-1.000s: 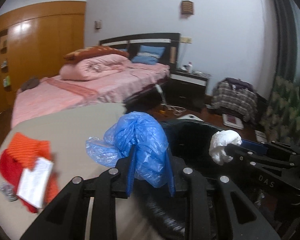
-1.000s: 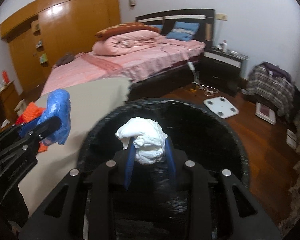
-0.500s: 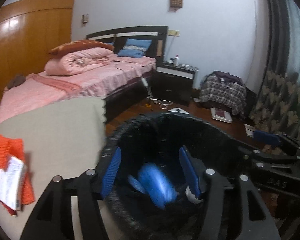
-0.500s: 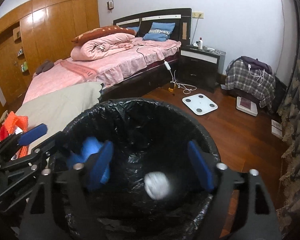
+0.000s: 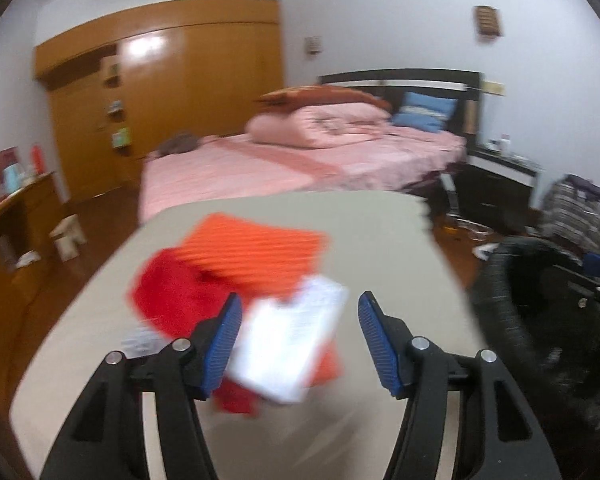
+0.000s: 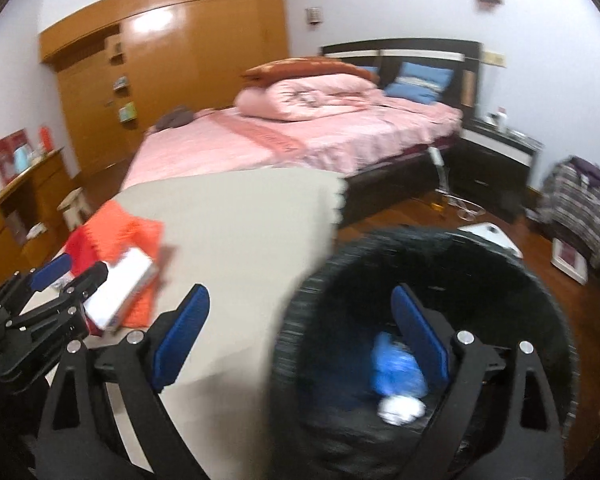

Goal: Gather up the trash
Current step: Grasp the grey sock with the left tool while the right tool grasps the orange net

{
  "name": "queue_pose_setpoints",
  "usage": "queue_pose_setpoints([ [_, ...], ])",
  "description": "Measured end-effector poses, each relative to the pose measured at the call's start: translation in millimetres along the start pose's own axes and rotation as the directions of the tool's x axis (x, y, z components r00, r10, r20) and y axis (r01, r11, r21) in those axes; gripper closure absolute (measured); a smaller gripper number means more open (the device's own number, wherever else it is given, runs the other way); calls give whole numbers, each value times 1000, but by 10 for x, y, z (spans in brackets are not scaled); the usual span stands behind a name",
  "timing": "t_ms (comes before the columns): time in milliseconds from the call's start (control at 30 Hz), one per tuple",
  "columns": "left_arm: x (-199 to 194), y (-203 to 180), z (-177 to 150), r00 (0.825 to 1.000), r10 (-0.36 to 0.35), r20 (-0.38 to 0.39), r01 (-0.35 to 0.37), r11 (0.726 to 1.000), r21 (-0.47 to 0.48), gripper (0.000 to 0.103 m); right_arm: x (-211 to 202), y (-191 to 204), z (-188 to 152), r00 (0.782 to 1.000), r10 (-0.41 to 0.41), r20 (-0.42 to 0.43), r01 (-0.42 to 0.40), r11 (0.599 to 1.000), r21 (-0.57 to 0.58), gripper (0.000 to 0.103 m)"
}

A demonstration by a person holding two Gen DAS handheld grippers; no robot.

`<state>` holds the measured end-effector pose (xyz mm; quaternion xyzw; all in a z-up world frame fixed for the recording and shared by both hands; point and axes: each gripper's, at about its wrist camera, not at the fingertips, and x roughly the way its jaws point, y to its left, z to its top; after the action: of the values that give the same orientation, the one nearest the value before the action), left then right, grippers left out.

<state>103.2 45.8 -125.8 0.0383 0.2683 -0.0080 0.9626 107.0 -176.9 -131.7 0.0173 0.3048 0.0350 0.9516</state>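
Left tongs (image 5: 298, 336): wide apart, nothing between them. A second ago they gripped a blue plastic bag; now they have swung away from the bin and point at the bench (image 5: 380, 224).

Right tongs (image 6: 300, 334): also wide and bare. A second ago they held a white wad of tissue. One blue pad hangs over the bench edge, the other over the bin mouth.

Bin (image 6: 540, 292): black, lined with a dark bag, standing just beside the bench on the wooden floor.

Blue plastic bag (image 6: 396, 368): lying inside the bin, low down.

White tissue wad (image 6: 402, 407): inside the bin too, touching or just under the blue bag; blur prevents more detail.

Change: both pieces dropped within the last second, so that pair counts as collected.

Left on the bench: a white paper packet (image 5: 290, 342) lying on orange cloth (image 5: 256, 256) and red cloth (image 5: 172, 296); something small and grey shows at the red cloth's near edge, too blurred to name.

Judgement: the white packet looks like the next candidate, since the left tongs face it directly. Whether the cloths count as trash is unclear.
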Motion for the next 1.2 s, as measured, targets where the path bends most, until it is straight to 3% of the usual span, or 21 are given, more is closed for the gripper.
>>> queue_pose_setpoints([
  [267,125,765,-164,988,145,-60,-149,985,-87,44,375,620,23,997,69,-44,-73,994,-80,13],
  [767,631,1152,-418,966,104,-235,-141,979,-149,44,654,937,-33,993,86,-86,-97,988,-121,13],
  [1000,589,1247,-468,969,83,-233,-130,972,-196,61,690,1048,122,991,118,-61,-125,985,-121,13],
  [1200,476,1274,-390,979,72,-189,-110,974,-199,84,688,1226,293,983,179,-36,-183,973,-142,14],
])
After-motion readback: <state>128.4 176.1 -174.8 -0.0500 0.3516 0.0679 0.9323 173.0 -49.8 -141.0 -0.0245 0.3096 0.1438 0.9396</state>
